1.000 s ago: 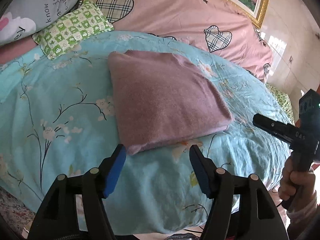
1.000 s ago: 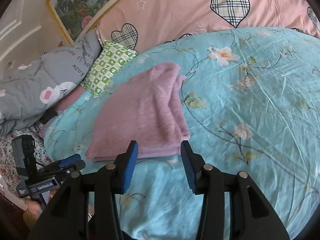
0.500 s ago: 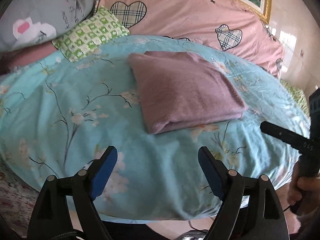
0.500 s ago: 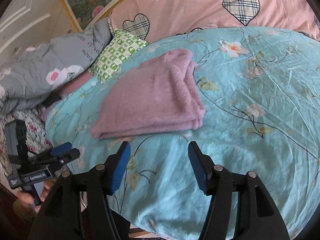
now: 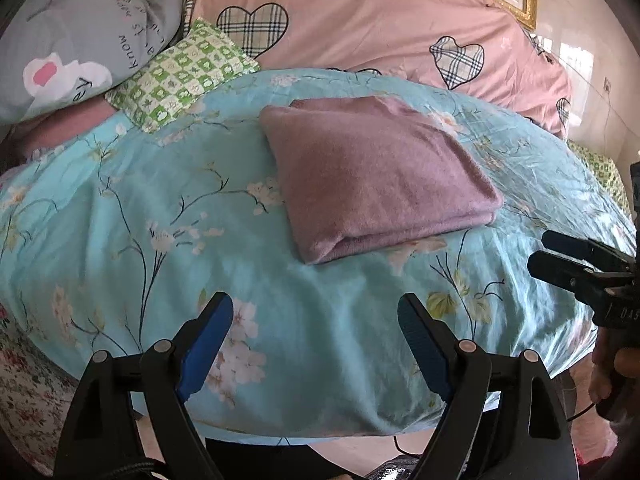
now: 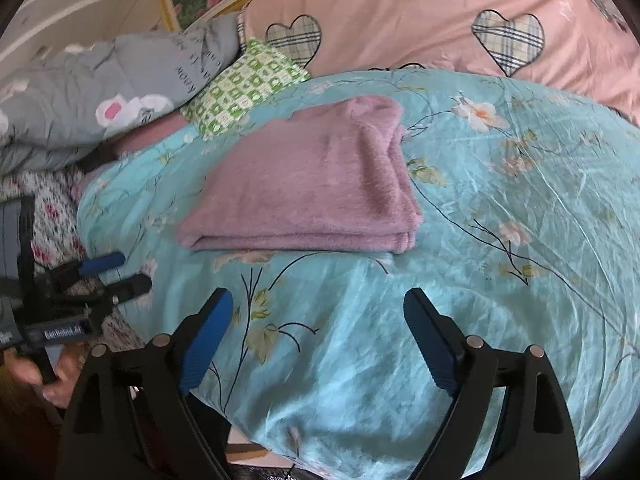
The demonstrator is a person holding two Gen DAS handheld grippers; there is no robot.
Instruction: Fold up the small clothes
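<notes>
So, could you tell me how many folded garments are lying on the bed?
1: the purple garment lies folded on the turquoise floral cover, beyond both open grippers; others may be out of view.

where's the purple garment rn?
The folded purple garment lies on the teal floral bedspread, centre of both wrist views, ahead of both open grippers, below the green checked pillow.

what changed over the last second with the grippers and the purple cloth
Both grippers backed away from the folded purple cloth: the left gripper and right gripper sat at its near edge a second ago and now hang over bare blue floral quilt, jaws spread wider. Nothing was taken hold of. The cloth stayed folded in place; the pillows did not move.
</notes>
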